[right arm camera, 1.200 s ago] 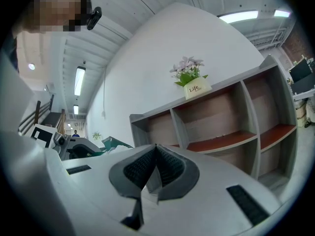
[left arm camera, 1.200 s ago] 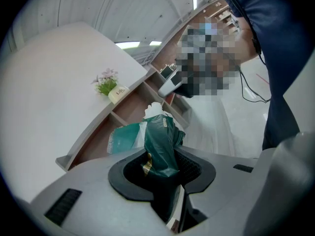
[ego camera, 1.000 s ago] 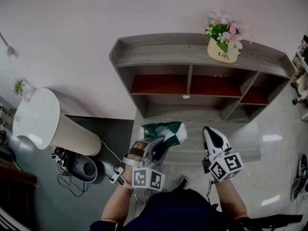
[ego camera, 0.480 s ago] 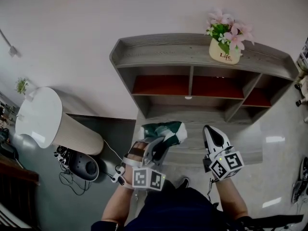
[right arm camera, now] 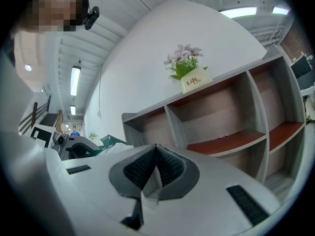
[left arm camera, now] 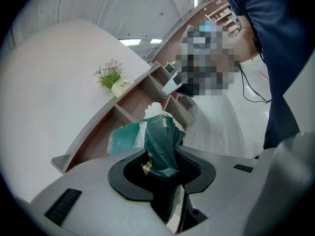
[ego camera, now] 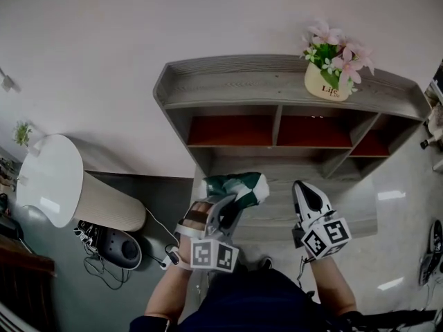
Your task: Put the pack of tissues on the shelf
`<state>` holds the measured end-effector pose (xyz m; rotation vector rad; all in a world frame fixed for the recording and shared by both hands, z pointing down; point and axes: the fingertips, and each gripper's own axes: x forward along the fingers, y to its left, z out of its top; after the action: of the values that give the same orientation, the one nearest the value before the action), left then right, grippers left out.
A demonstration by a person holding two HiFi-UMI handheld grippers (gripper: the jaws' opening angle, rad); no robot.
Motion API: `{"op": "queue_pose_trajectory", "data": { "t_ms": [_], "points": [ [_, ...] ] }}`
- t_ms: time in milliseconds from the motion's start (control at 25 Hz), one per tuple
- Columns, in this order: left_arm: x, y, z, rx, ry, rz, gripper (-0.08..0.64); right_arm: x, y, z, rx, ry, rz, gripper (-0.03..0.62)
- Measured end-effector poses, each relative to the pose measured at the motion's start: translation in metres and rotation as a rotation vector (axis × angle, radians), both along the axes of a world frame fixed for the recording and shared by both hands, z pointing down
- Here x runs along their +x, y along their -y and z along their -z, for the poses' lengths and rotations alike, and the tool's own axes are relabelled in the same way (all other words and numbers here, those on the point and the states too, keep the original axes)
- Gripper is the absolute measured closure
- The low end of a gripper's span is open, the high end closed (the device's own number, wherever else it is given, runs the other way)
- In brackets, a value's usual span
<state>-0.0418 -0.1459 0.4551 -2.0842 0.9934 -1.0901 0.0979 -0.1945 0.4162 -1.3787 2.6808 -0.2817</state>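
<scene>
Head view had the grey shelf against the wall, its red-lined compartments open toward me. Left of it, a white round-topped stand stood on the floor. My left gripper was clamped on the green-and-white pack of tissues, held in front of the shelf's lower part, not on it. My right gripper was just beside it, jaws together, nothing between them. A flower pot stood on the shelf top, right side.
</scene>
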Motion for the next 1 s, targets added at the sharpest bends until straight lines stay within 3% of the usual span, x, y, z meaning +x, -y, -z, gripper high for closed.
{"op": "queue_pose_trajectory", "data": {
  "t_ms": [1000],
  "points": [
    [-0.028,0.103,0.01,-0.007,-0.105,-0.03,0.434,-0.016,0.051,-0.008,-0.02,-0.023,-0.094,0.588]
  ]
}}
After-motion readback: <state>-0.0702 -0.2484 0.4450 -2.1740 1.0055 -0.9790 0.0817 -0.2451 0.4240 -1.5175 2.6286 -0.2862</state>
